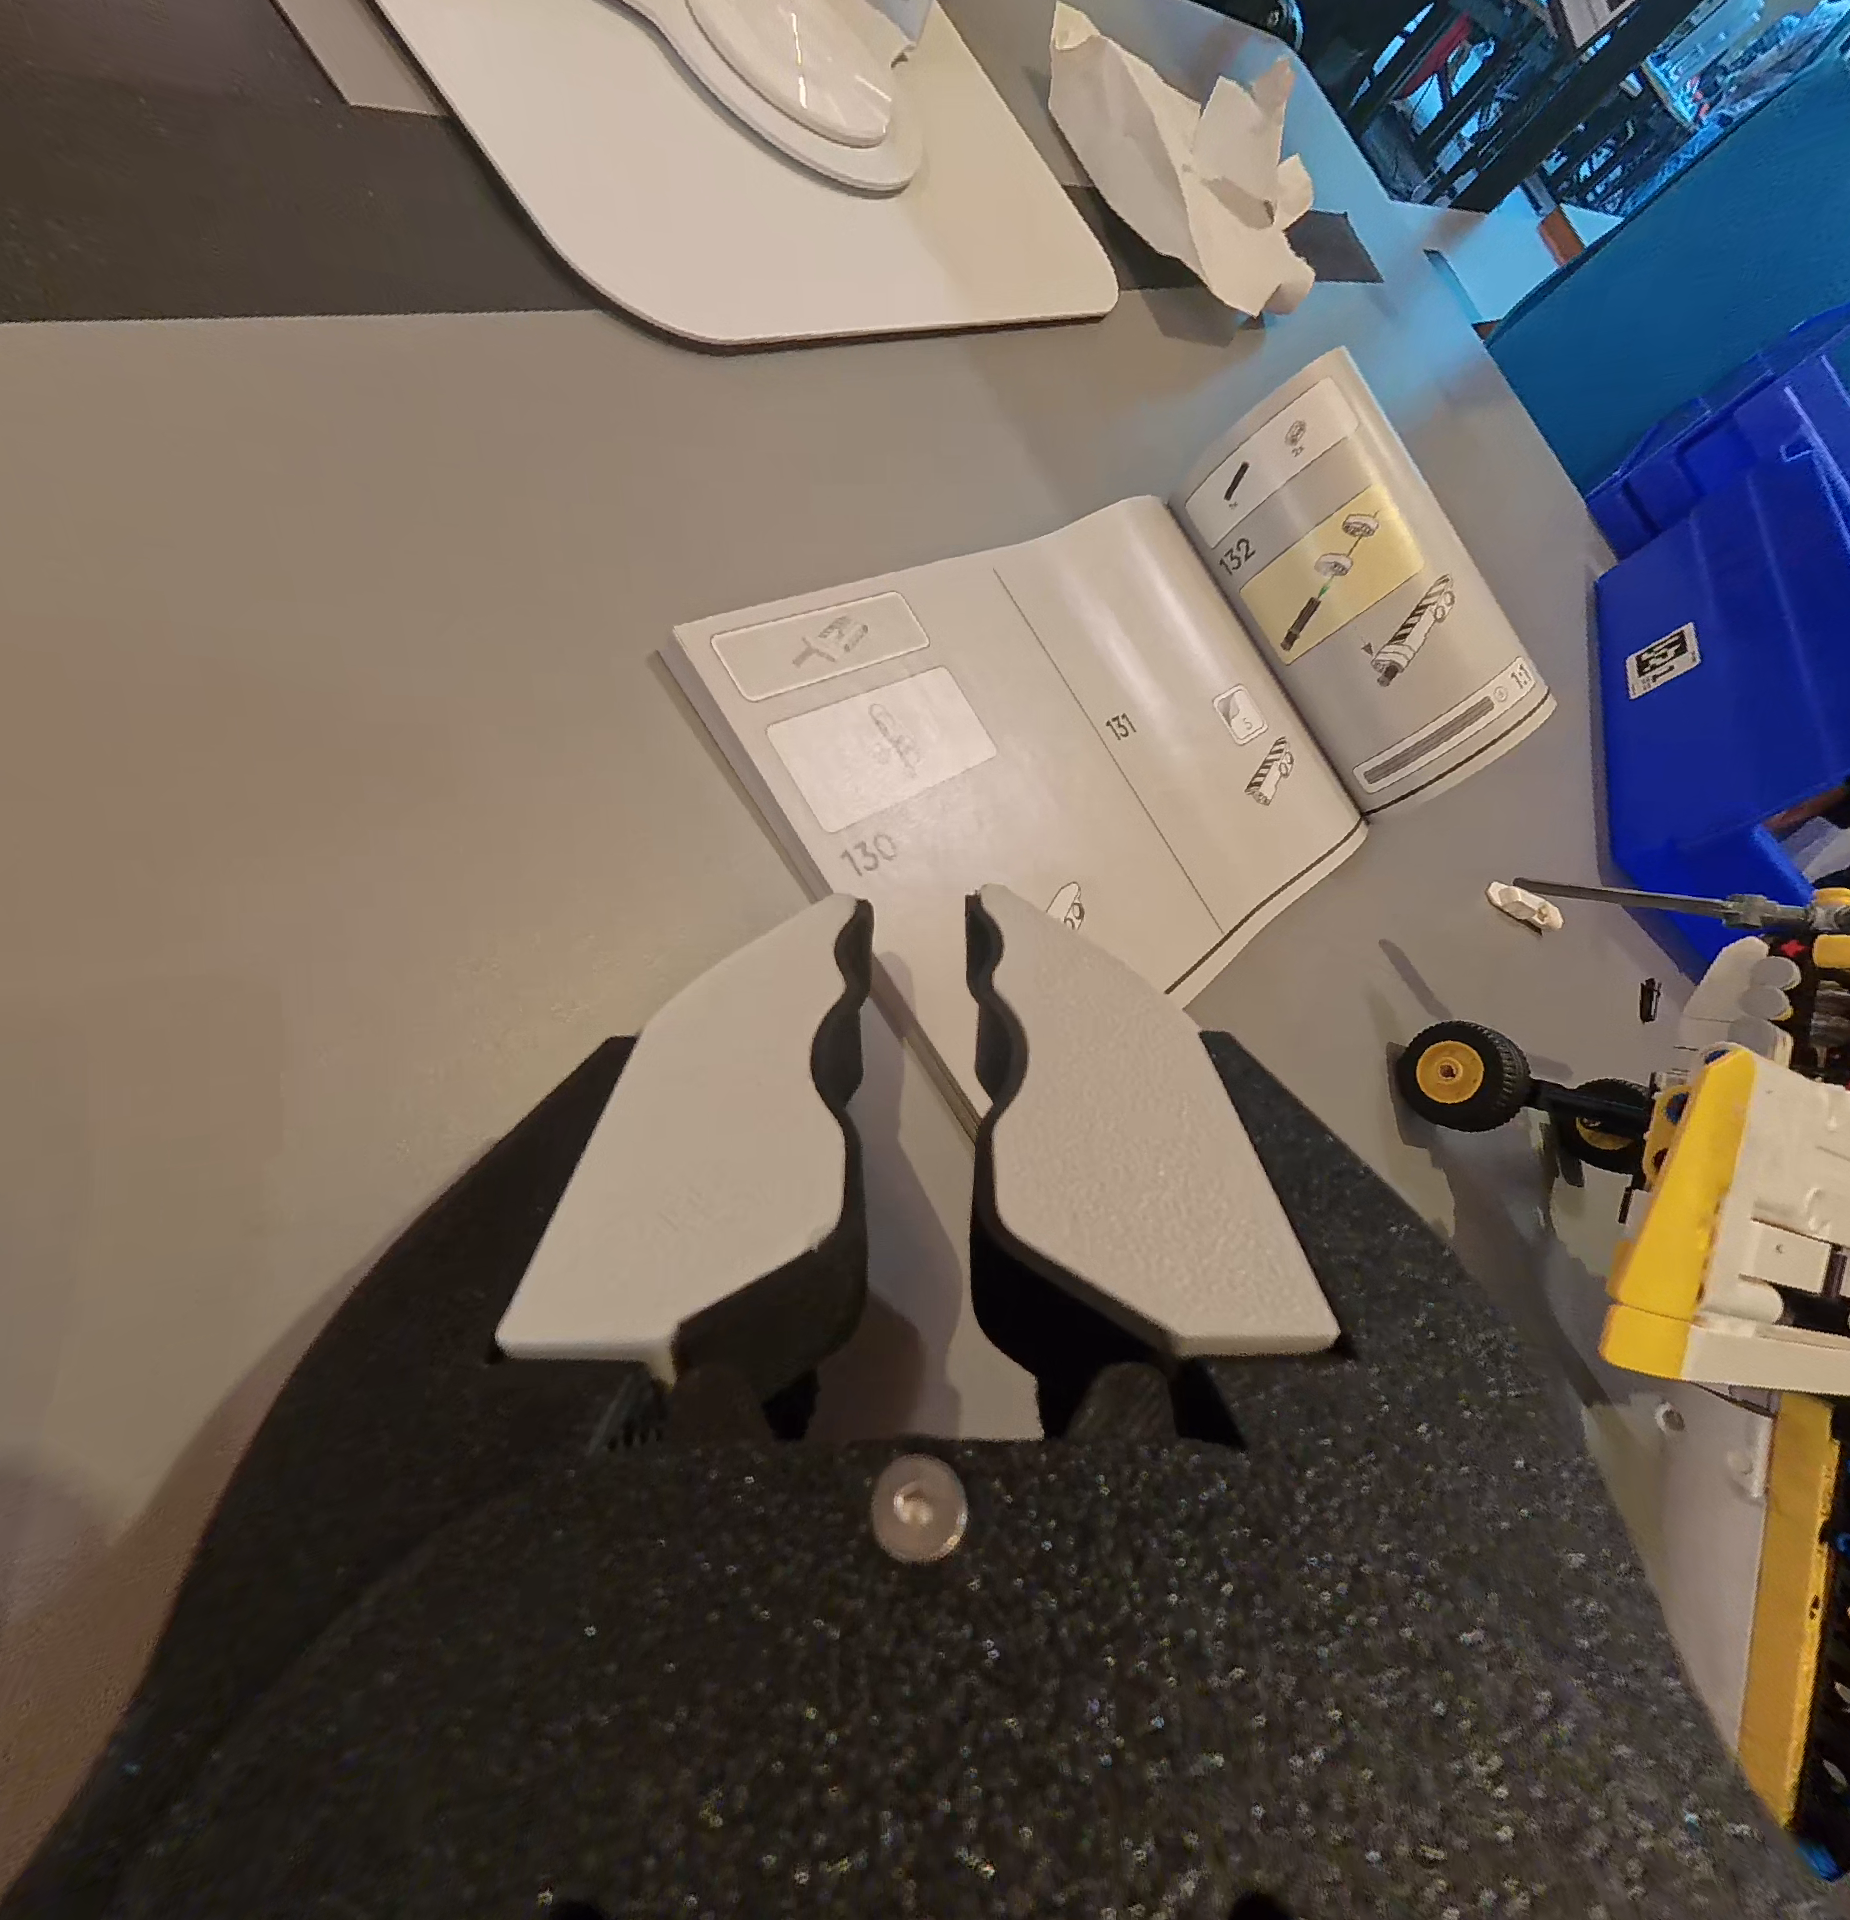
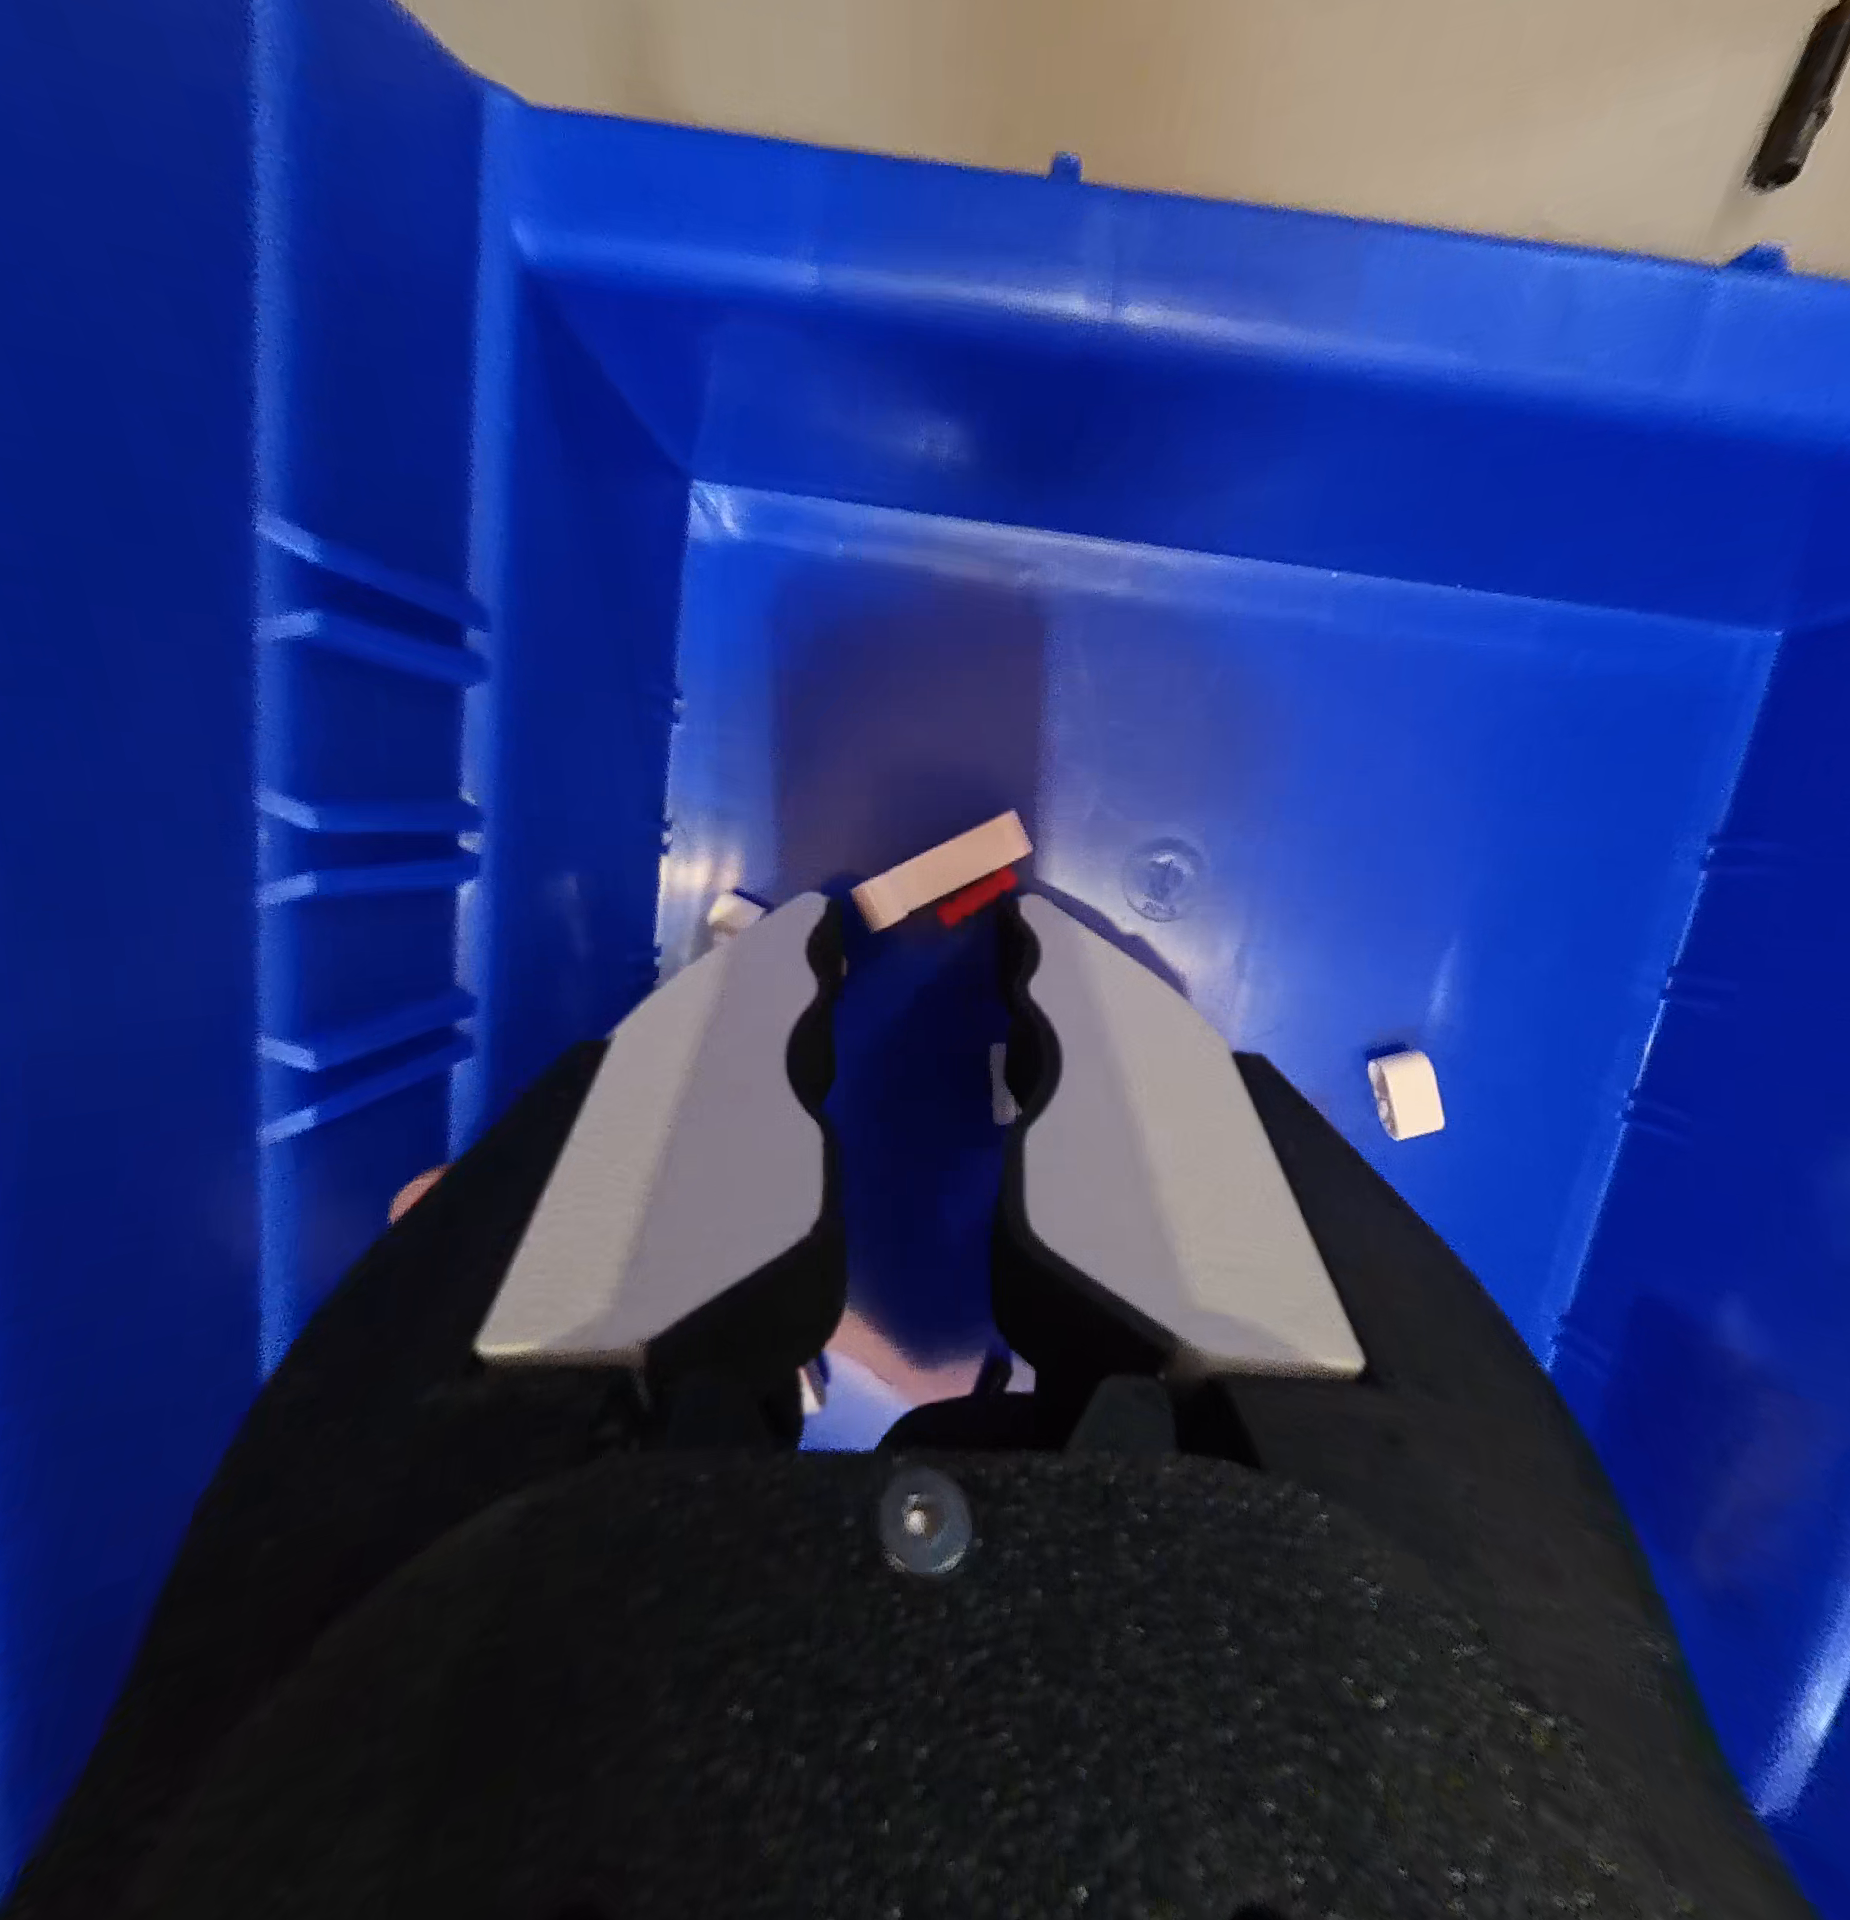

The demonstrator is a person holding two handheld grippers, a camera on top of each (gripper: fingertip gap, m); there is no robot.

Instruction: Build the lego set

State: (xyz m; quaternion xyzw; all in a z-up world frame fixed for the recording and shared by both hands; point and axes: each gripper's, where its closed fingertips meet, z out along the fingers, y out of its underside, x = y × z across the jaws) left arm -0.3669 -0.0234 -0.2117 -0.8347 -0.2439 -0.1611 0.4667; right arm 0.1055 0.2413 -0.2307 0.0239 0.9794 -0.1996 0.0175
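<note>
My left gripper [image 1: 918, 906] is open and empty. It hovers over the near corner of an open instruction booklet [image 1: 1056, 707] on the grey table [image 1: 329, 675]. My right gripper [image 2: 921, 914] is open inside a blue plastic bin [image 2: 1316, 416]. A flat white brick piece [image 2: 942, 868] lies tilted on the bin floor just beyond its fingertips, with a small red piece [image 2: 973, 899] right beside it. Neither pad presses on them. The view is a little blurred.
A small white connector [image 2: 1407, 1096] lies at the bin's right. In the left wrist view a yellow and white brick model [image 1: 1752, 1195] with a black wheel [image 1: 1461, 1075] stands at the right. Blue bins [image 1: 1731, 675] stand behind it. Crumpled paper [image 1: 1181, 156] and a white board [image 1: 775, 208] lie beyond.
</note>
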